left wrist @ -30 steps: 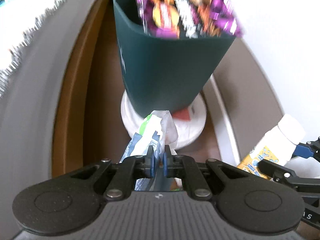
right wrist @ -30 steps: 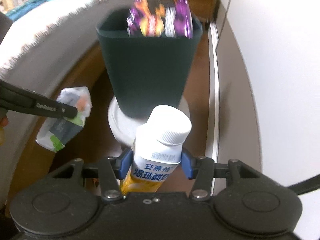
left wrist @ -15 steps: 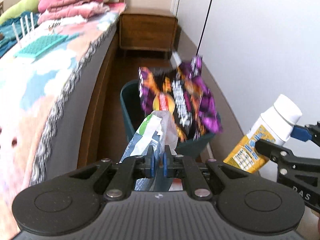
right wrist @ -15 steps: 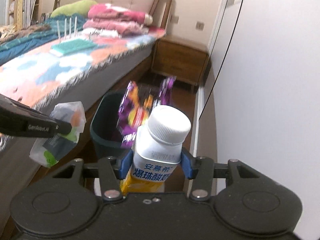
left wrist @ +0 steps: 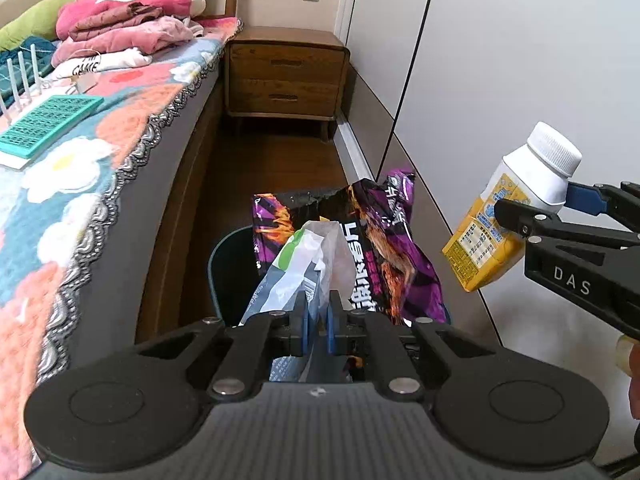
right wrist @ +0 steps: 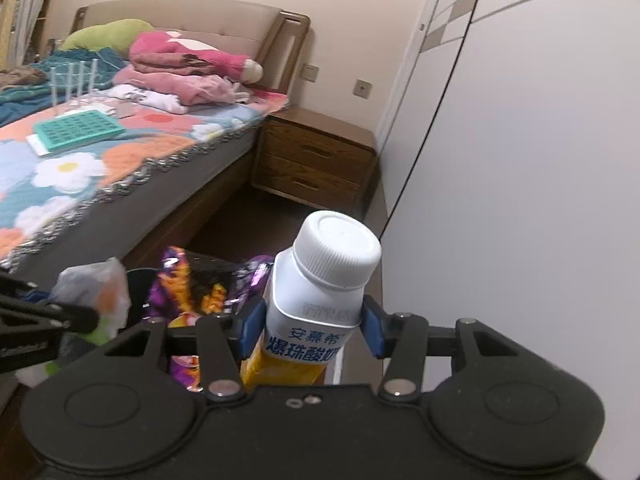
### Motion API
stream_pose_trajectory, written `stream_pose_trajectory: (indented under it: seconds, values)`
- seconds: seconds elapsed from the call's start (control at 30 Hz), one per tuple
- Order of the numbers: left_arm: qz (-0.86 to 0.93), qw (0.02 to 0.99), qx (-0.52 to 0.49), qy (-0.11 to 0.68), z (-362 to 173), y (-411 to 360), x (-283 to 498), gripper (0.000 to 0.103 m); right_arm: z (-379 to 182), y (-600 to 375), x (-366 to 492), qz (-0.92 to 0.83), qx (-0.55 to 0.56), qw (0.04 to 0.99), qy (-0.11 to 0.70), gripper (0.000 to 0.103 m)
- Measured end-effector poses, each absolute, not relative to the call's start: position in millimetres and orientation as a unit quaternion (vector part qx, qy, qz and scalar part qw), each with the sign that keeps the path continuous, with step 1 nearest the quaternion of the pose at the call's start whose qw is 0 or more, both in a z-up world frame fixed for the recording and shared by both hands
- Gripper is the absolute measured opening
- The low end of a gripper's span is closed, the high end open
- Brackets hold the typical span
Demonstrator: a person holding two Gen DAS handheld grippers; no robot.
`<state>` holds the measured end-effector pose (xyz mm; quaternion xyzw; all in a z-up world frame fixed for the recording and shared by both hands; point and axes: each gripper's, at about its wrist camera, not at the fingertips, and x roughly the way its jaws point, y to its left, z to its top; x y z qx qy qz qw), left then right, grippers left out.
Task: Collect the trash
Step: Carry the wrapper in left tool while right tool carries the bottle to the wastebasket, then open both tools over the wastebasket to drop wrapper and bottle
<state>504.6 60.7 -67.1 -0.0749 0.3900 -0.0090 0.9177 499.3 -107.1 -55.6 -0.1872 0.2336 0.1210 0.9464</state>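
Observation:
My left gripper is shut on a crumpled white, grey and green plastic wrapper, held above the dark green bin on the floor. A purple snack bag sticks up out of that bin. My right gripper is shut on a white-capped yogurt bottle with a yellow lower label. That bottle hangs at the right in the left wrist view, higher than the bin. The right wrist view shows the wrapper at the lower left and the snack bag behind the fingers.
A bed with a flowered cover runs along the left, bearing a teal tray and folded clothes. A wooden nightstand stands at the far end. White wardrobe doors line the right. Dark wood floor lies between.
Both grippers have risen and tilted up with their loads. The bin went from filling the view at its side to lying low below them, and the bed and nightstand came into sight.

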Motion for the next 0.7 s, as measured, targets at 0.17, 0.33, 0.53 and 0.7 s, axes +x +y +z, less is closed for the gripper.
stream_pose_trajectory:
  seconds: [0.17,0.33,0.53,0.7]
  values:
    - [-0.004,0.912,-0.077,0.402,-91.2,60.9,526.3,0.008,-88.2,-105.3,517.8,0.125,-0.183,0.940,0.259,0.050]
    - [-0.001,0.905,-0.074,0.418,-115.6,60.9,534.4,0.008,-117.0,-93.1,516.6,0.161,-0.183,0.928,0.281,0.050]
    - [-0.009,0.898,-0.065,0.436,-141.0,52.2,538.1,0.008,-150.2,-76.4,512.8,0.198,-0.205,0.905,0.316,0.050]
    - [-0.005,0.886,-0.059,0.460,-163.2,45.6,546.4,0.008,-164.1,-68.5,509.8,0.213,-0.234,0.890,0.328,0.050]
